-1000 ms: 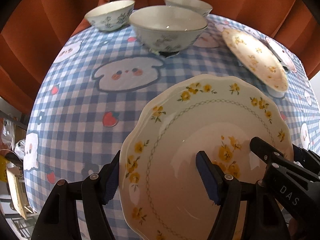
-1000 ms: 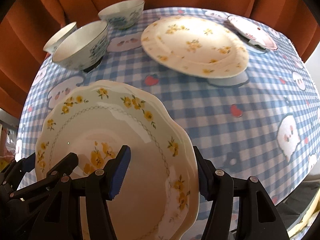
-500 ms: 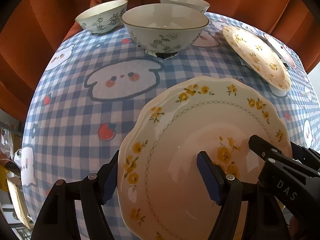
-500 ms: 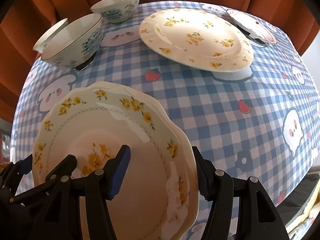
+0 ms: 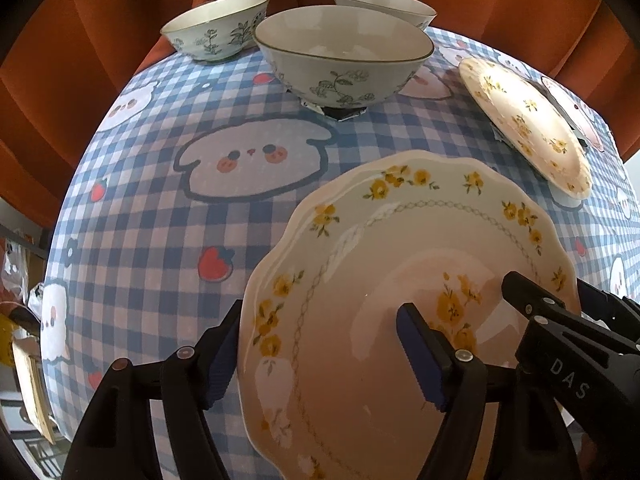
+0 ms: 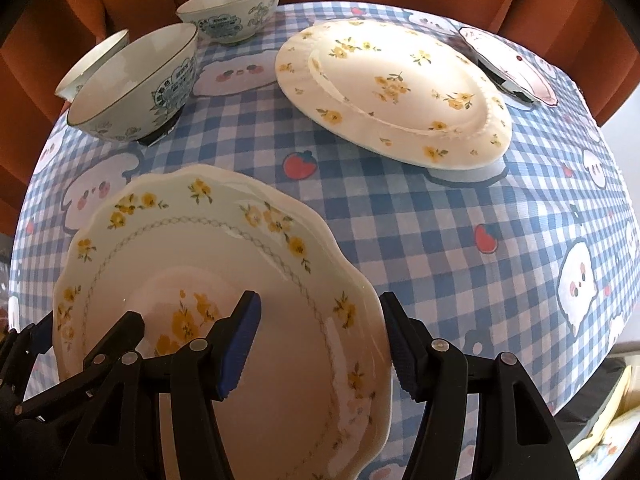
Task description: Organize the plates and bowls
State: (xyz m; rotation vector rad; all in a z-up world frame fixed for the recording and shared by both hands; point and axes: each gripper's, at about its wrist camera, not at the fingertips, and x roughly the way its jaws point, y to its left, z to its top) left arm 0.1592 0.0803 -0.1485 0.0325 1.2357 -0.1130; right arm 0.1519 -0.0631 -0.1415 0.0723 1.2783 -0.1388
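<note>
A: Left gripper (image 5: 316,354) jaws have just been opening since the earlier frame; scalloped plate (image 5: 404,304) lies between them, unpressed, near the table's (image 5: 160,216) front edge.

B: Right gripper (image 6: 320,344) likewise apart, straddling the rim. Withdraw straight up.

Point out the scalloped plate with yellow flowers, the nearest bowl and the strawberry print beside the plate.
scalloped plate (image 5: 360,280): left wrist view, on its glossy well.
nearest bowl (image 5: 340,76): left wrist view, on its outer wall with the leaf pattern.
strawberry print (image 5: 216,263): left wrist view, on the red fruit.

Scalloped plate (image 5: 360,320) near edge cropped, third bowl (image 5: 384,4) mostly hidden
</note>
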